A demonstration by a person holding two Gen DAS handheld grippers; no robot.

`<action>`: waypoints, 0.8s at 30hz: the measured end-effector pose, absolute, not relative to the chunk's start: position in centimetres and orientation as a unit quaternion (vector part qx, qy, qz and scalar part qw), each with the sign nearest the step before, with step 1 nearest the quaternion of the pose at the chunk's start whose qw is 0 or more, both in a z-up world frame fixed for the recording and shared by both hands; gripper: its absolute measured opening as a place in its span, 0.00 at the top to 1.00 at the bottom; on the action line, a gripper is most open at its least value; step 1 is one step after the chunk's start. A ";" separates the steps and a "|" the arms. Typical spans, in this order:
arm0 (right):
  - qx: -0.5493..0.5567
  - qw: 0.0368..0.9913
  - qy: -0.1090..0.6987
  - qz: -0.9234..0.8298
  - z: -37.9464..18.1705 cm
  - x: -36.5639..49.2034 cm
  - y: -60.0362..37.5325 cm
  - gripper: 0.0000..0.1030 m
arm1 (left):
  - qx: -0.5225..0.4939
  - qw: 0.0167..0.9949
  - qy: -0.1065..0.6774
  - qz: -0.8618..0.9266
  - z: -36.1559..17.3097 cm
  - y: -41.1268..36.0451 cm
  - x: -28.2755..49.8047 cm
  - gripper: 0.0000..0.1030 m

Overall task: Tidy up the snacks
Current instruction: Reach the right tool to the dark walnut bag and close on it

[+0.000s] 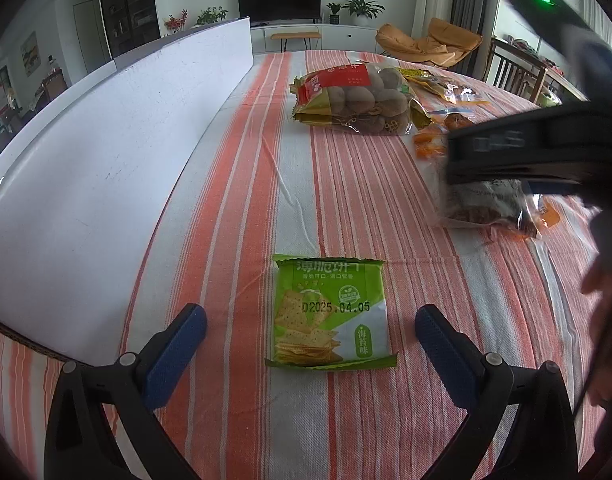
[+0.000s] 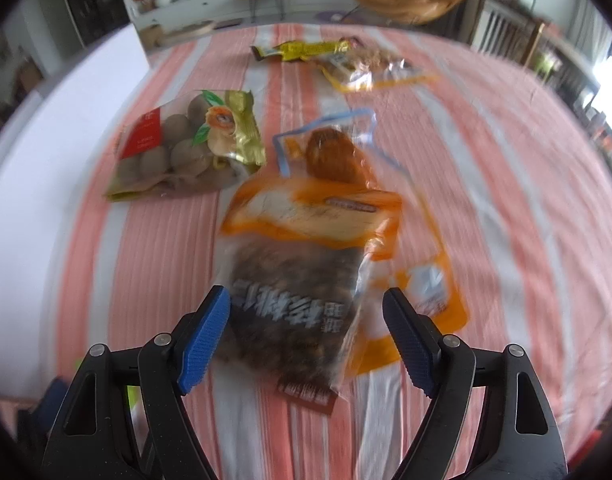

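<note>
A green cracker packet (image 1: 330, 312) lies flat on the striped cloth (image 1: 266, 168). My left gripper (image 1: 310, 316) hovers over it, open, one blue pad on each side and clear of it. My right gripper (image 2: 306, 300) is open too, in a blurred view. An orange and clear bag of dark nuts (image 2: 298, 280) lies under and between its fingers; no pad presses on it. In the left wrist view that same nut bag (image 1: 486, 204) sits under the right tool's black housing (image 1: 526, 152).
A bag of round brown fruit with a red label (image 2: 178, 152) lies left of the nut bag. Behind are a clear bag with a brown piece (image 2: 334, 156), a yellow packet (image 2: 306, 50) and another clear bag (image 2: 366, 68). A white panel (image 1: 106, 140) borders the left side.
</note>
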State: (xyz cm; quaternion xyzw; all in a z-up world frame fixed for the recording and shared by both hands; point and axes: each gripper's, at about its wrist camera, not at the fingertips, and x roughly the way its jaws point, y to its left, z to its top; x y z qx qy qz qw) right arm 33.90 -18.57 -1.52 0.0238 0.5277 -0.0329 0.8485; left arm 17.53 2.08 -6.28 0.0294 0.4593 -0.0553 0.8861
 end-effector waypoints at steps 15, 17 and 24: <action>-0.023 0.856 0.515 -0.027 -3.2 33.7 -17.6 0.15 | 0.029 0.886 0.459 -0.055 -6.3 2.0 17.6 0.00; -0.039 0.859 0.511 -0.023 -3.3 33.8 -17.3 0.17 | 0.029 0.886 0.459 -0.055 -6.3 2.0 17.6 0.00; -0.045 0.864 0.501 0.019 -2.2 32.8 -17.4 0.35 | 0.029 0.886 0.459 -0.055 -6.3 2.0 17.6 0.00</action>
